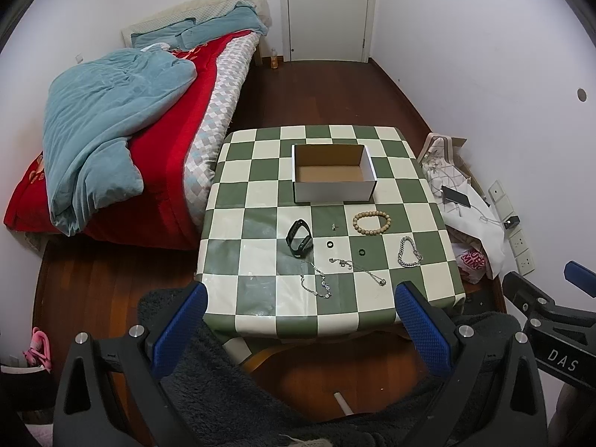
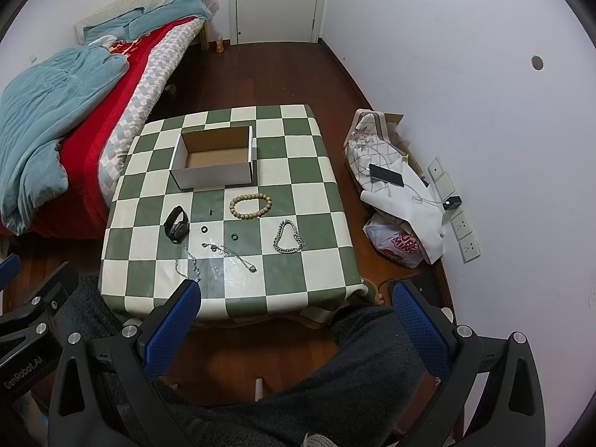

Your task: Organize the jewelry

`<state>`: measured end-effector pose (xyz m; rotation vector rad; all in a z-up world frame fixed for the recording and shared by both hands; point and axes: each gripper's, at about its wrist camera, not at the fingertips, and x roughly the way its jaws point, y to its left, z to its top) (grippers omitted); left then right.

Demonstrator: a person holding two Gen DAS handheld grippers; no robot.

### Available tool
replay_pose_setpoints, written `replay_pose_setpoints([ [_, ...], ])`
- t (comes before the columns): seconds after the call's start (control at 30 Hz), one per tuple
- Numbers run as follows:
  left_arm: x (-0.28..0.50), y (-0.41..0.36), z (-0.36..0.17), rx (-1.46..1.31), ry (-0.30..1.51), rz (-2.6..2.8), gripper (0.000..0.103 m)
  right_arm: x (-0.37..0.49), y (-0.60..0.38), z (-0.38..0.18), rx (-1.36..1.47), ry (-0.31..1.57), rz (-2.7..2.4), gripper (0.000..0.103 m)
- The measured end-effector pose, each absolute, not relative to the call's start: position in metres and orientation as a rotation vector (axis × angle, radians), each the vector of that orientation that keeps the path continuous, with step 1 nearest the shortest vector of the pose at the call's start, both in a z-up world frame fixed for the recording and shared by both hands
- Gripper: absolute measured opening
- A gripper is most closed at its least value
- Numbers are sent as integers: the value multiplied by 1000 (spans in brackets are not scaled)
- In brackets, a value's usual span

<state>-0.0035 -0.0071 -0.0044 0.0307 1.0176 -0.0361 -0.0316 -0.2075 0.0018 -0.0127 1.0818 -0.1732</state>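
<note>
An empty white cardboard box point(image 1: 332, 173) point(image 2: 214, 162) stands at the far middle of a green-and-cream checked table point(image 1: 257, 294) point(image 2: 283, 279). In front of it lie a black smart band point(image 1: 299, 238) point(image 2: 177, 224), a wooden bead bracelet point(image 1: 372, 222) point(image 2: 250, 205), a chunky silver chain point(image 1: 409, 251) point(image 2: 289, 241), two thin silver necklaces point(image 1: 316, 283) point(image 2: 231, 253), two small dark rings point(image 1: 329, 244) point(image 2: 234, 236) and a tiny stud point(image 1: 334, 226). My left gripper point(image 1: 300, 294) and right gripper point(image 2: 296, 292) hover open, high above the table's near edge, holding nothing.
A bed point(image 1: 123, 141) with a teal quilt and red blanket lies left of the table. Bags, a phone point(image 2: 386, 175) and a charger sit on the floor by the right wall. A white door point(image 1: 327, 11) is at the back. Dark fleece-covered legs point(image 2: 335, 391) fill the foreground.
</note>
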Motion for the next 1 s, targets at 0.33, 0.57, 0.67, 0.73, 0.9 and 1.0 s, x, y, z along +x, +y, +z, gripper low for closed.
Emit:
replay_pose_setpoints([
  [0.33,-4,-12,-4,31,1018,-41,102,-31,-209,4,-14,1080,-173,103],
  [0.57,-4,-16,-3,27,1014,-41,102,-32,-210,4,-15,1079,-173,103],
  [0.67,-4,-21,-3,16,1012,-44,102,-32,-210,5,-16,1079,-172,103],
  [0.73,-4,-25,-2,12,1012,-48,102,-32,-210,5,-21,1080,-172,103],
  [0.9,-3,-14,0,6,1013,-54,102,-33,-212,7,-26,1077,-178,103],
  [1.0,-1,-15,2,3,1013,-52,102,-28,-218,19,-27,1077,-176,103],
])
